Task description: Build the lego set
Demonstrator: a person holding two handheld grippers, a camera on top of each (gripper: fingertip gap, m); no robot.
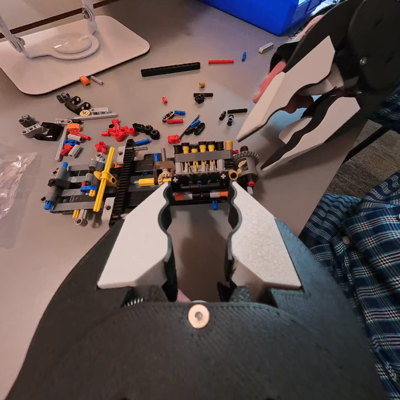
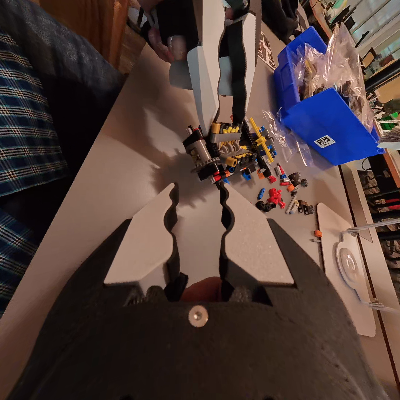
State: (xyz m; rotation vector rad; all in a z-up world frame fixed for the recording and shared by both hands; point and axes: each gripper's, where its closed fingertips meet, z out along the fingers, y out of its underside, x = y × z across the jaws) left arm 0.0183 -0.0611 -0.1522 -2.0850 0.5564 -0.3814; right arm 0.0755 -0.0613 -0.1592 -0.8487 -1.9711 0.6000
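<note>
Left gripper [image 1: 200, 186]: pale matte fingers with wavy dark inner pads, tips clamped on either side of the lego build [image 1: 151, 179], at its black studded block end, mid-frame in the left wrist view. Jaws part open, filled by that block.

Build is a long chassis of grey and black beams lying on the smooth grey table [image 1: 194, 36]: yellow cross axle [image 1: 104, 179], black toothed rack [image 1: 123, 179], row of yellow pistons, grey bevel gear [image 1: 246, 154] at its right end.

Right gripper [image 2: 198, 187]: jaws open wide, holding nothing. In the right wrist view one tip sits just beside the build's gear end; cannot tell if it touches.

Loose parts scattered above the build: long black studded beam [image 1: 170, 69], red axle [image 1: 220, 61], red connectors [image 1: 118, 131], small black gears.

Glossy blue plastic bin [image 2: 329, 127] with crinkled clear bags, upper right of the right wrist view. White rounded stand base [image 1: 71, 54], upper left of the left wrist view. Plaid sleeve [image 1: 357, 249] at right edge.
</note>
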